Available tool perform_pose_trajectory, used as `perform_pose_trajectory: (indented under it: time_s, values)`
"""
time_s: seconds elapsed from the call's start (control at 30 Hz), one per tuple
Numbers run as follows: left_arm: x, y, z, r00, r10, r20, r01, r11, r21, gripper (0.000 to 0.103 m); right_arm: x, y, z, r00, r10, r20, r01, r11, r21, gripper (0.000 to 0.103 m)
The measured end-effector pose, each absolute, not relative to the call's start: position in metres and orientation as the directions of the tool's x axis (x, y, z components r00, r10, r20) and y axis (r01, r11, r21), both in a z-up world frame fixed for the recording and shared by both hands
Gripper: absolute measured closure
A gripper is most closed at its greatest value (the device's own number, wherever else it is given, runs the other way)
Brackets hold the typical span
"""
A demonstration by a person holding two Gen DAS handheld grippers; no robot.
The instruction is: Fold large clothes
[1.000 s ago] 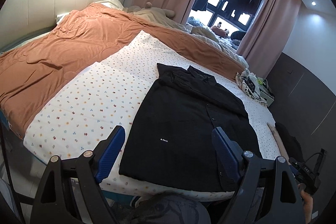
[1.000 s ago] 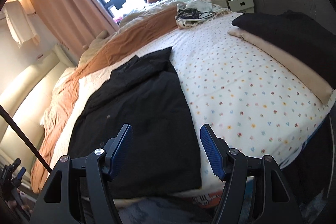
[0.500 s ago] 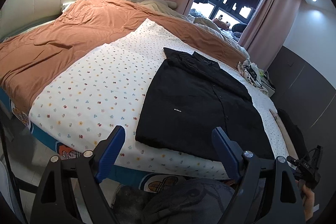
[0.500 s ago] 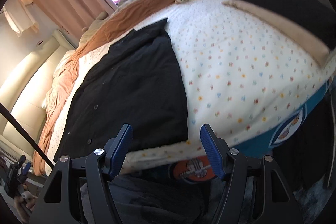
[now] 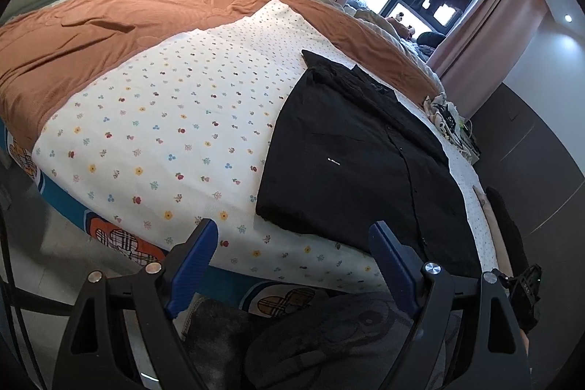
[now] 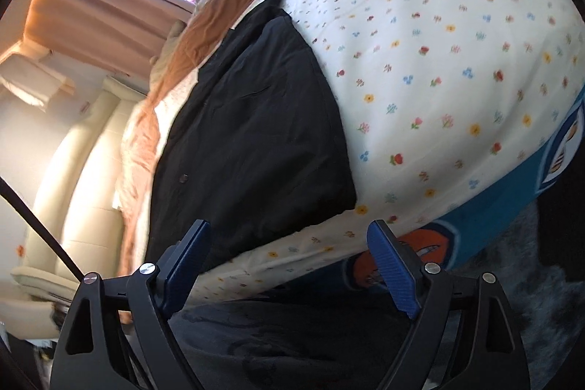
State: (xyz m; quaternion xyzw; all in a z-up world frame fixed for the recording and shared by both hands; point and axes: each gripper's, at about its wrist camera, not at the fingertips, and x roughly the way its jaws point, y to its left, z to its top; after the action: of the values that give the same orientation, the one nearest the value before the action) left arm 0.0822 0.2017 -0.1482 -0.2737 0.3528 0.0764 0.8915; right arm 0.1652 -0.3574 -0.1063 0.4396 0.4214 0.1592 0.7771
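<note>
Both grippers hang off the near bed edge with nothing between their fingers: the left gripper (image 5: 289, 254) spread wide, the right gripper (image 6: 289, 254) with jaws opening. One black shirt (image 5: 358, 156) lies flat on the flowered sheet (image 5: 175, 119), right of middle. To fold well, I'd pinch the two near hem corners together, one per gripper, keeping the hem taut.
</note>
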Motion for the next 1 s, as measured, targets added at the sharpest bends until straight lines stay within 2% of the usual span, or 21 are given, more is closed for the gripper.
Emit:
perform_pose_trajectory:
  time_s: [0.2,0.27,0.4,0.43,0.47,0.6,0.73,0.9,1.0]
  values:
    - [0.098,0.211,-0.164,0.737,-0.125,-0.664,-0.323,0.798,-0.509,0.017,0.176,-0.372,-0.13,0.616,0.609,-0.499,0.173,0.514,0.84,0.017]
    - [0.105,0.217,-0.169,0.74,-0.155,-0.654,-0.324,0.771,-0.549,0.019,0.18,-0.372,-0.133,0.618,0.619,-0.485,0.167,0.499,0.85,0.027]
    - [0.121,0.23,-0.184,0.717,-0.198,-0.668,-0.366,0.709,-0.603,0.029,0.185,-0.37,-0.13,0.602,0.612,-0.513,0.183,0.519,0.835,0.027]
    - [0.125,0.233,-0.187,0.712,-0.21,-0.67,-0.373,0.696,-0.614,0.031,0.184,-0.364,-0.125,0.603,0.614,-0.509,0.175,0.521,0.836,0.028]
    - [0.13,0.236,-0.191,0.706,-0.225,-0.672,-0.378,0.683,-0.626,0.034,0.185,-0.362,-0.121,0.601,0.626,-0.497,0.158,0.517,0.841,0.038]
    - [0.141,0.239,-0.203,0.694,-0.253,-0.674,-0.394,0.649,-0.651,0.036,0.193,-0.349,-0.119,0.559,0.65,-0.515,0.137,0.54,0.83,0.04]
    - [0.146,0.239,-0.21,0.699,-0.285,-0.657,-0.396,0.611,-0.686,0.036,0.2,-0.351,-0.131,0.58,0.671,-0.462,0.14,0.477,0.868,0.041]
    - [0.155,0.24,-0.216,0.698,-0.381,-0.606,-0.373,0.529,-0.762,0.036,0.209,-0.347,-0.132,0.627,0.68,-0.381,0.095,0.418,0.903,0.042]
    - [0.161,0.234,-0.218,0.696,-0.416,-0.585,-0.354,0.511,-0.784,0.036,0.213,-0.345,-0.133,0.648,0.67,-0.362,0.094,0.402,0.911,0.042]
